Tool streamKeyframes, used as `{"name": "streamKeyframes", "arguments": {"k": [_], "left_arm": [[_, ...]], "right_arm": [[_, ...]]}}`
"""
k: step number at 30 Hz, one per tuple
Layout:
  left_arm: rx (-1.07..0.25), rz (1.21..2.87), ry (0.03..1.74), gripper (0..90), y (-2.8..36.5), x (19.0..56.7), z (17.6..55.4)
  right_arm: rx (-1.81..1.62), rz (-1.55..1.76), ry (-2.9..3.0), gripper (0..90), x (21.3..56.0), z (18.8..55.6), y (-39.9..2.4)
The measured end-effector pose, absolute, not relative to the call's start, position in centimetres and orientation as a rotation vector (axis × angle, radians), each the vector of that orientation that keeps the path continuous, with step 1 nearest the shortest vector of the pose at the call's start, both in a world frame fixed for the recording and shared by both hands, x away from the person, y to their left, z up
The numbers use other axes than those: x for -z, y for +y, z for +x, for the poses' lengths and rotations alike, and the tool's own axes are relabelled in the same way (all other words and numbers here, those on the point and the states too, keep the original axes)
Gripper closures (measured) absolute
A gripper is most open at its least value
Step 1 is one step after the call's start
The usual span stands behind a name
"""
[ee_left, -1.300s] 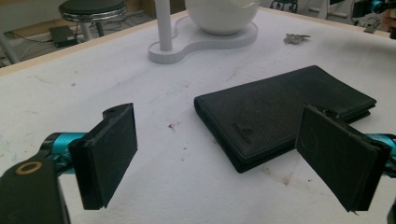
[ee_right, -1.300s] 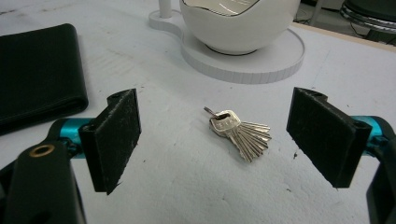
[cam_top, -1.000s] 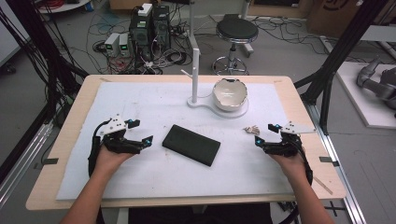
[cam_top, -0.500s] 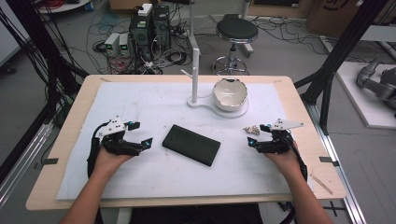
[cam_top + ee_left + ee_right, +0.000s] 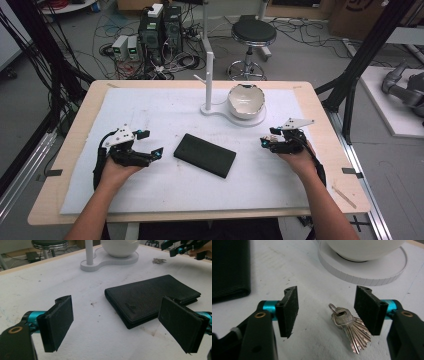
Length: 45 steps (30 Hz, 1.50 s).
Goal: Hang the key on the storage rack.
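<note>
Straddling keys [image 5: 350, 326], right gripper [image 5: 329, 312] gapes; left gripper [image 5: 125, 322] wide beside wallet [image 5: 152, 298].

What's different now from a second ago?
The right tongs moved forward and inward toward the keys, jaws now open on either side of them, nothing gripped yet. The left tongs, the wallet and the bowl stayed put.

Right gripper [image 5: 266, 140] has slid forward (over keys [image 5: 349, 325]).
</note>
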<state>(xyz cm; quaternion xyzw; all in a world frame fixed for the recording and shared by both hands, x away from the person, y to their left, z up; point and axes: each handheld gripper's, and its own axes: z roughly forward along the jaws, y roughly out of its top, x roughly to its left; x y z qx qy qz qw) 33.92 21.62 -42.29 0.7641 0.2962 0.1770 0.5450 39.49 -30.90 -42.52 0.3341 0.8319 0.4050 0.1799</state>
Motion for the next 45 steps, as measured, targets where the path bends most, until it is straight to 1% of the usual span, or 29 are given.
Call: {"name": "streamKeyframes", "arguments": {"k": [3, 5, 8, 15, 16, 18, 22, 25, 26, 27, 28, 37, 42, 45], "left_arm": [[-0.418, 1.817, 0.704, 12.9, 21.6, 42.3, 33.8], [-0.411, 1.822, 0.704, 12.9, 21.6, 42.4, 33.7], [-0.407, 1.820, 0.706, 12.9, 21.9, 42.4, 33.6], [-0.408, 1.821, 0.712, 12.9, 22.0, 42.5, 33.4], [-0.409, 1.825, 0.710, 12.9, 22.0, 42.5, 33.4], [-0.407, 1.827, 0.709, 12.9, 22.0, 42.5, 33.4], [-0.404, 1.824, 0.714, 12.9, 22.1, 42.5, 33.4], [-0.404, 1.826, 0.717, 12.9, 22.1, 42.5, 33.4], [-0.404, 1.826, 0.717, 12.9, 22.1, 42.5, 33.4], [-0.406, 1.825, 0.716, 12.9, 22.1, 42.5, 33.4], [-0.405, 1.827, 0.716, 12.9, 22.1, 42.5, 33.3], [-0.406, 1.827, 0.715, 12.9, 22.1, 42.5, 33.3], [-0.410, 1.833, 0.715, 12.9, 22.1, 42.5, 33.4], [-0.415, 1.835, 0.717, 12.9, 22.0, 42.5, 33.3]], "right_arm": [[-1.094, 0.973, 2.352, 47.0, 43.1, 40.0, -30.8], [-1.075, 0.978, 2.339, 49.8, 43.2, 40.2, -30.9], [-1.076, 0.976, 2.315, 52.8, 43.2, 40.3, -30.8], [-1.018, 0.940, 2.369, 55.1, 43.1, 40.9, -29.6], [-0.981, 0.921, 2.392, 57.6, 43.2, 41.0, -29.2], [-0.942, 0.916, 2.404, 59.3, 43.3, 41.2, -28.9], [-0.908, 0.913, 2.417, 66.8, 43.7, 41.5, -28.6], [-0.850, 0.920, 2.421, 74.7, 43.9, 41.5, -28.5], [-0.850, 0.920, 2.421, 74.7, 43.9, 41.5, -28.5], [-0.854, 0.927, 2.415, 86.1, 43.8, 41.5, -28.6], [-0.846, 0.925, 2.405, 88.1, 43.7, 41.4, -28.6], [-0.976, 1.029, 2.369, 89.9, 42.9, 41.4, -30.0], [-1.076, 1.032, 2.330, 90.0, 41.8, 40.8, -30.7], [-1.149, 1.006, 2.296, 90.0, 40.3, 40.2, -30.8]]}}
